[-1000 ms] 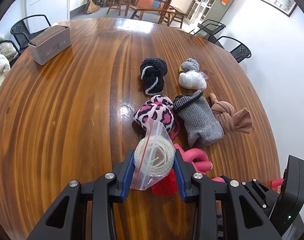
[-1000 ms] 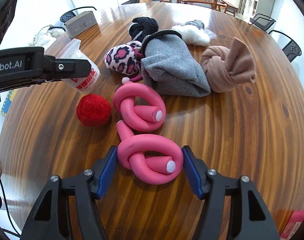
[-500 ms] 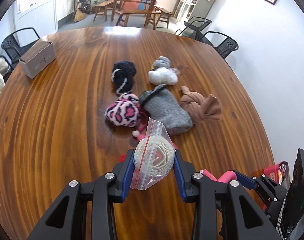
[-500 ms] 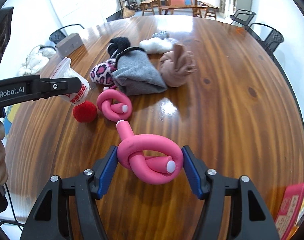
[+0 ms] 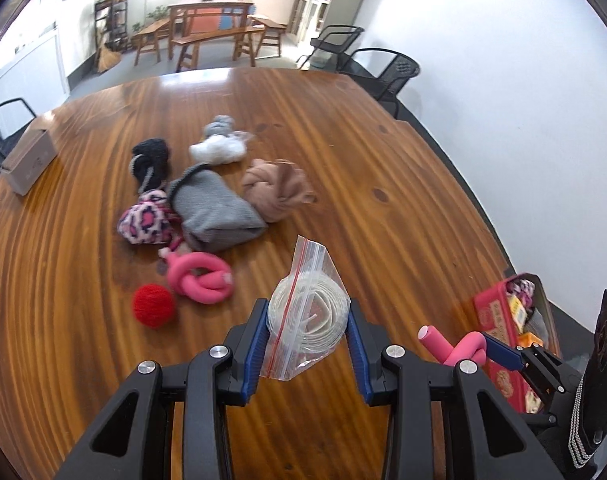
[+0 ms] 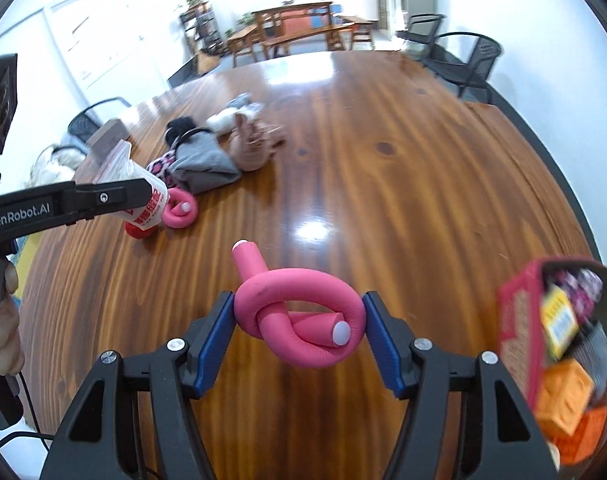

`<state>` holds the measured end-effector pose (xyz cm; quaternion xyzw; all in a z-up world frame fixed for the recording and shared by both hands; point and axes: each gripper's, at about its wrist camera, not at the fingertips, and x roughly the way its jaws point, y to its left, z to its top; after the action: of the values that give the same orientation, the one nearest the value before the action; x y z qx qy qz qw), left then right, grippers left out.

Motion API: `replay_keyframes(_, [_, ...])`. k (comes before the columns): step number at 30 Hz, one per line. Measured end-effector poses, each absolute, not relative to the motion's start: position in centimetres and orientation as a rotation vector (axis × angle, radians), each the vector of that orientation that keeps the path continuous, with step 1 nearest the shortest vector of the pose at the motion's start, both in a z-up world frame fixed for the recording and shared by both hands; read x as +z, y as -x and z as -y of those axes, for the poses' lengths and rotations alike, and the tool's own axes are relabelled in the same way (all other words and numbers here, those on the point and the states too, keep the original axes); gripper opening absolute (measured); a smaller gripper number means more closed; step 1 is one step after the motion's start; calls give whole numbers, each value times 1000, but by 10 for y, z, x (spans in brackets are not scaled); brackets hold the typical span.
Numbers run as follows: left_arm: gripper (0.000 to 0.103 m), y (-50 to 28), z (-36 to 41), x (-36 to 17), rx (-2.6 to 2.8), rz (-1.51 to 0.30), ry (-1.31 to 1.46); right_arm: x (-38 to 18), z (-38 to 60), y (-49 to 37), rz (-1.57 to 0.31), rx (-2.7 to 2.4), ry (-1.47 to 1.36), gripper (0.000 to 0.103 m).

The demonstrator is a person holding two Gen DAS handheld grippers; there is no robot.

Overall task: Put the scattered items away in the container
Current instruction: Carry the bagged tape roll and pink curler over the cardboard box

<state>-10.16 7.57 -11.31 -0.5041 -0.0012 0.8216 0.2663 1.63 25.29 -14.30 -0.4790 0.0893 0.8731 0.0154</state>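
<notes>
My left gripper [image 5: 308, 332] is shut on a clear zip bag with a coil of white cord [image 5: 305, 316], held above the wooden table [image 5: 343, 160]. My right gripper [image 6: 299, 334] is shut on a knotted pink foam curler [image 6: 299, 320], also seen in the left wrist view as the pink curler [image 5: 457, 346] at lower right. A red container [image 6: 519, 332] with several items inside stands at the right table edge, right of the right gripper; in the left view the red container [image 5: 497, 332] lies beyond that gripper. Left on the table: a second pink curler [image 5: 199, 276] and a red ball [image 5: 153, 305].
A pile of rolled fabrics lies mid-table: leopard-print pouch [image 5: 143, 224], grey sock [image 5: 215, 212], tan knot [image 5: 275, 192], black roll [image 5: 151, 160], white bundle [image 5: 217, 150]. A grey box [image 5: 29, 162] sits at far left. Black chairs [image 5: 383, 68] ring the table. A person's hand [image 6: 3, 320] holds the left gripper.
Both grippers rose and swung right with their loads, away from the pile. The red container came into view at the right edge. The second curler and red ball stayed on the table.
</notes>
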Motion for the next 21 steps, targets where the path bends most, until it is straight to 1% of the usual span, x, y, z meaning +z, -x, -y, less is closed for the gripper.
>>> replay_keyframes(16, [39,3,-222,-89,1930,-148,1203,-96,-391,-150,-498,2422,1152,68])
replay_keyframes(21, [39,-29,-260,-84,1861,-193,1163,-85,-423,-180,-521,2371,1080,68])
